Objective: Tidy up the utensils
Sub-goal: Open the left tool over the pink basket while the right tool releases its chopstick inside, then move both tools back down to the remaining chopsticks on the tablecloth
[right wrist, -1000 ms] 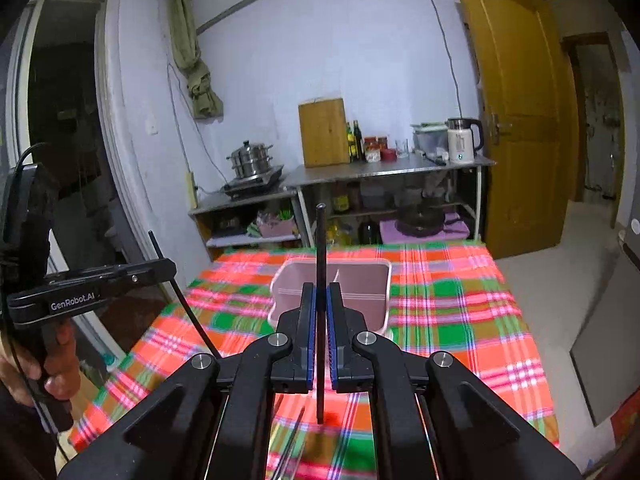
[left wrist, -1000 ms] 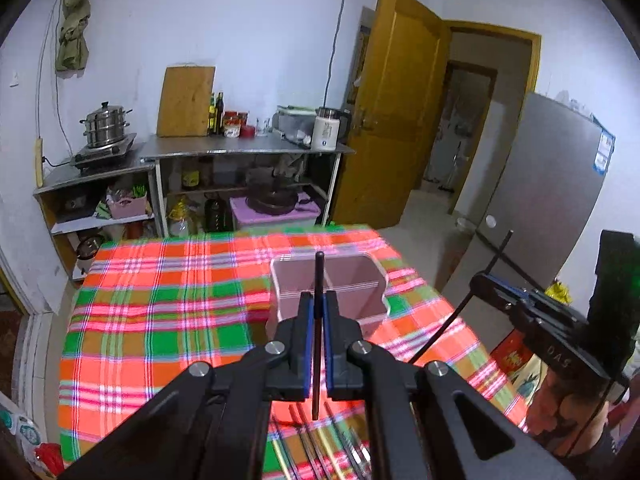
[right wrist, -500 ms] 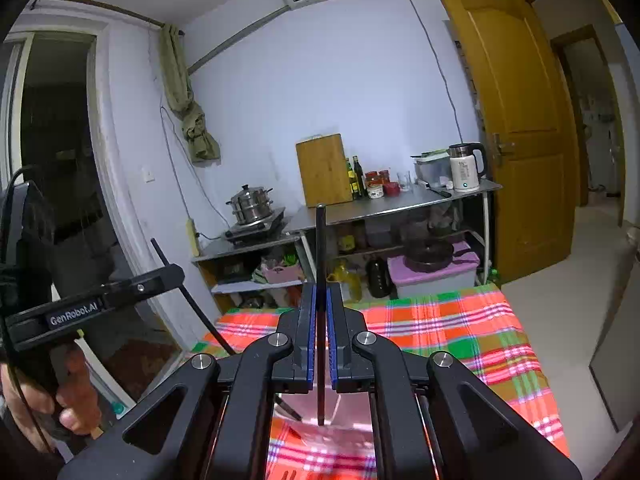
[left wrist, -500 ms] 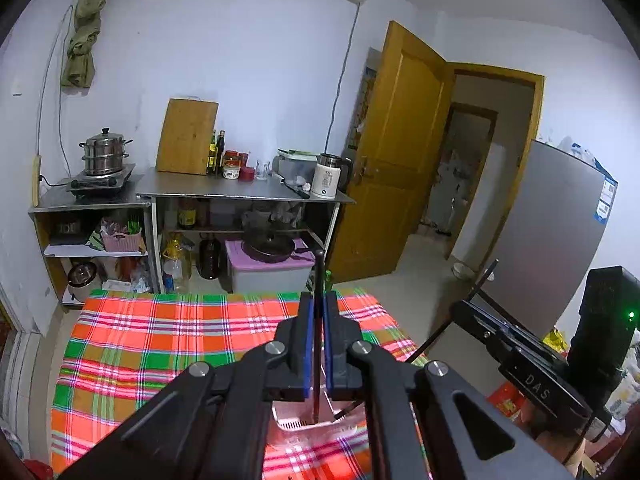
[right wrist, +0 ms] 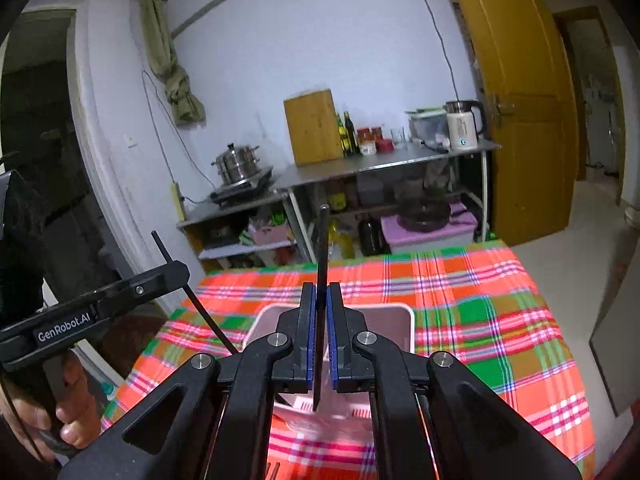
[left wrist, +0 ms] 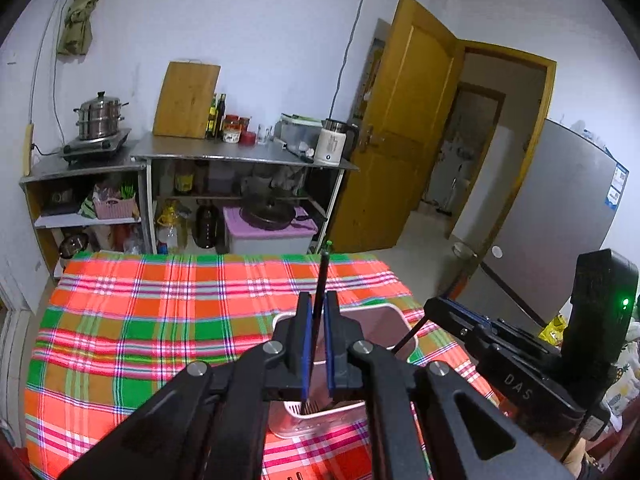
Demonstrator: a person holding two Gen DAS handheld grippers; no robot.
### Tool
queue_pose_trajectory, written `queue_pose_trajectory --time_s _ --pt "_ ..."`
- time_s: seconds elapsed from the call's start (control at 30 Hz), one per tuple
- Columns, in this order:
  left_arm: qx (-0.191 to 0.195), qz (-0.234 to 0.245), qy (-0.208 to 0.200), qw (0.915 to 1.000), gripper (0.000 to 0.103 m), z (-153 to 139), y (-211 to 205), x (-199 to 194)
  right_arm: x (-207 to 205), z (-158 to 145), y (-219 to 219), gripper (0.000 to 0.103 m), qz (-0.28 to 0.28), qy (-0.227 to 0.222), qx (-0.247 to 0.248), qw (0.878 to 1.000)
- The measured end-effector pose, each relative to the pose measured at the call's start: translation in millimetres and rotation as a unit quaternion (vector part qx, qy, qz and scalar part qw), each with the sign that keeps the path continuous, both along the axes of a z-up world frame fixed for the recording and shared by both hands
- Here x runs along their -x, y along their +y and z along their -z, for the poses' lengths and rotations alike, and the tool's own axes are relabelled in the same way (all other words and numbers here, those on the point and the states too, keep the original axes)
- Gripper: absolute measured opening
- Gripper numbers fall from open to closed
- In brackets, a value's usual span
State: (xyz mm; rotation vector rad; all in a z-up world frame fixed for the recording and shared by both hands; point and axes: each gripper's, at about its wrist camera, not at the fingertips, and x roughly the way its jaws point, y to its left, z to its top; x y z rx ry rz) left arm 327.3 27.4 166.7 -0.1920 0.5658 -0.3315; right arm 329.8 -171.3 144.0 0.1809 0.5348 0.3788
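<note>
My left gripper [left wrist: 315, 320] is shut on a thin black chopstick [left wrist: 321, 280] that stands upright between its blue pads, lower end over the pink utensil holder [left wrist: 384, 316]. My right gripper [right wrist: 319, 320] is shut on another black chopstick [right wrist: 322, 248], upright, its lower end hanging above the same pink holder [right wrist: 400, 320]. The holder stands on the red-green plaid tablecloth [left wrist: 160, 320]. The right gripper shows in the left wrist view [left wrist: 432, 312], holding its chopstick slanted into the holder. The left gripper shows in the right wrist view [right wrist: 176, 276].
More dark utensils lie on the cloth at the near edge [right wrist: 276, 470]. Behind the table are a metal counter [left wrist: 240, 156] with a kettle, bottles and cutting board, a steamer pot [left wrist: 100, 120], an open yellow door [left wrist: 400, 128] and a grey fridge [left wrist: 560, 220].
Both grippers have tilted back down after pointing up at the room. The pink holder is again in sight under each gripper, and both chopstick ends now hang over it.
</note>
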Motion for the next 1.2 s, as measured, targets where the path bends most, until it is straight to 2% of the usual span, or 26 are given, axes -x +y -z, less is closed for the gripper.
queue_pose_trajectory --time_s 0.03,0.1,0.17,0.3,0.5,0.7,0.93,1.03,1.1,1.2 --pt "0.001 -0.001 0.002 1.0000 0.011 2.3 0.6 -0.2 0.5 1.9 -0.2 0.005 0.001 0.001 0.002 1.000" --pt "0.004 -0.003 0.002 1.0000 0.027 4.6 1.9 1.0 2.6 2.7 0.4 0.008 0.000 0.002 0.003 1.000" --pt "0.009 -0.004 -0.001 1.0000 0.032 4.5 4.3 4.4 7.7 0.7 0.2 0.015 -0.004 -0.003 0.002 1.000" --pt "0.012 -0.008 -0.015 0.9998 0.038 -0.6 11.0 17.8 17.4 -5.7 -6.2 0.016 -0.003 -0.003 -0.006 1.000" --pt "0.009 -0.011 -0.032 0.9994 0.039 3.1 21.8 55.8 52.9 -10.6 -26.2 0.016 0.005 -0.016 -0.024 1.000" --pt "-0.004 -0.005 -0.025 0.9997 0.039 29.7 24.0 100.5 100.8 1.6 -35.1 0.016 0.007 -0.016 -0.014 1.000" --pt "-0.005 -0.004 0.007 1.0000 0.039 72.0 21.5 143.6 145.7 34.6 -30.6 0.016 -0.006 0.009 0.010 1.000" --pt "0.002 -0.001 0.034 0.9994 0.038 93.1 22.8 153.8 156.0 52.4 -26.2 0.016 -0.020 0.027 0.011 0.999" --pt "0.001 -0.001 0.047 0.9989 0.028 106.1 21.9 159.2 159.3 65.9 -20.8 0.016 -0.033 0.044 0.013 0.998" --pt "-0.005 0.005 0.068 0.9976 0.022 124.5 19.3 162.4 159.4 83.5 -10.9 0.016 -0.048 0.066 0.021 0.996"
